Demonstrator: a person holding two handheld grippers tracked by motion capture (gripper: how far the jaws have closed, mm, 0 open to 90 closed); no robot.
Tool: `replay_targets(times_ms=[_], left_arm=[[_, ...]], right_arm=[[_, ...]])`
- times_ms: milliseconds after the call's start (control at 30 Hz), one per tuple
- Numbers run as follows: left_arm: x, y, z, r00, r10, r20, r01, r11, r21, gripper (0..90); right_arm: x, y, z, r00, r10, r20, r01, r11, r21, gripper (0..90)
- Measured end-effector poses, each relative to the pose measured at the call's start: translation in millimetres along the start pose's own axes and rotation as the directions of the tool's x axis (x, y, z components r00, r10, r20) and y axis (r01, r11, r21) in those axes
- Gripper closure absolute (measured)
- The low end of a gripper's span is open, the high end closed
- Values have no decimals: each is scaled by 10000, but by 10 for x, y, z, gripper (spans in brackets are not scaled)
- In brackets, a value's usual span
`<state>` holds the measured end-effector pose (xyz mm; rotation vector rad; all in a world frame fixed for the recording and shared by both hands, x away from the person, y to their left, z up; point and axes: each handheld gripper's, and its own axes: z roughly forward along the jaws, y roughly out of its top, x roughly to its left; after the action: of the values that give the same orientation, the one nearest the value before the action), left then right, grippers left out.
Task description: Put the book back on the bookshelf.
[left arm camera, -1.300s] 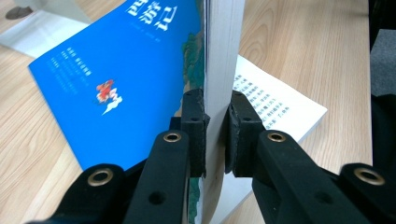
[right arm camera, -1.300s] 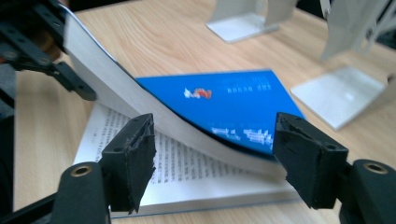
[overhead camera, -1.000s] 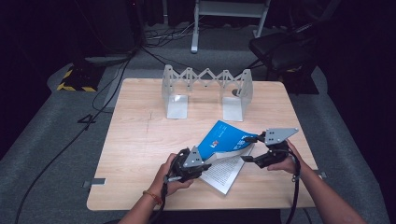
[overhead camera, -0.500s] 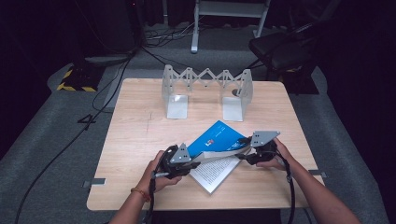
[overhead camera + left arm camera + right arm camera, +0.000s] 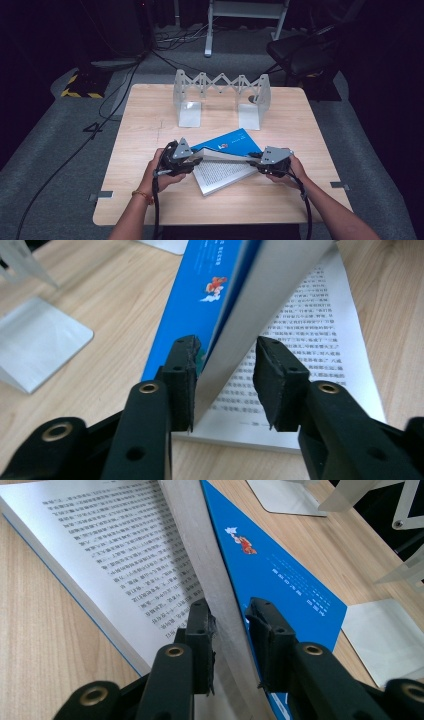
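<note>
The book (image 5: 225,162) lies open on the table (image 5: 150,200), near the edge on the person's side, its lower half flat with printed pages up and its upper half, under the blue cover, lifted at a slant. At the book's left end the left gripper (image 5: 192,161) has just been opening; its jaws are spread around the lifted half, one pad beside the cover, the other clear of the page edges. At the book's right end the right gripper (image 5: 252,159) has just been closing, and its jaws pinch the lifted half. Beyond the book, near the table's far edge, stands a grey rack (image 5: 220,97).
</note>
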<state>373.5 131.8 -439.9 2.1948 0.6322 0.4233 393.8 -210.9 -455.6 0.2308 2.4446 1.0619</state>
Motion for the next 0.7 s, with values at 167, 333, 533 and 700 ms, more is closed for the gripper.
replay_targets(times_ms=[167, 333, 533, 700], left_arm=[[-191, 12, -34, 9996, 191, -198, -188, 9997, 141, 489], [-477, 197, 11, 9985, 335, -424, -337, 9994, -37, 321], [-613, 277, 177, 9913, 947, -915, -905, 9947, 486, 405], [-542, 183, 238, 9905, 1267, -534, -1226, 9896, 749, 675]], right_arm=[[34, 29, 5, 10000, -27, -52, 28, 9999, 152, 726], [43, 84, 31, 9994, -209, -276, 215, 9996, 193, 735], [57, 99, 43, 9986, -424, -327, 434, 9986, 318, 735], [29, 57, 68, 9976, -439, -544, 442, 9990, 42, 677]])
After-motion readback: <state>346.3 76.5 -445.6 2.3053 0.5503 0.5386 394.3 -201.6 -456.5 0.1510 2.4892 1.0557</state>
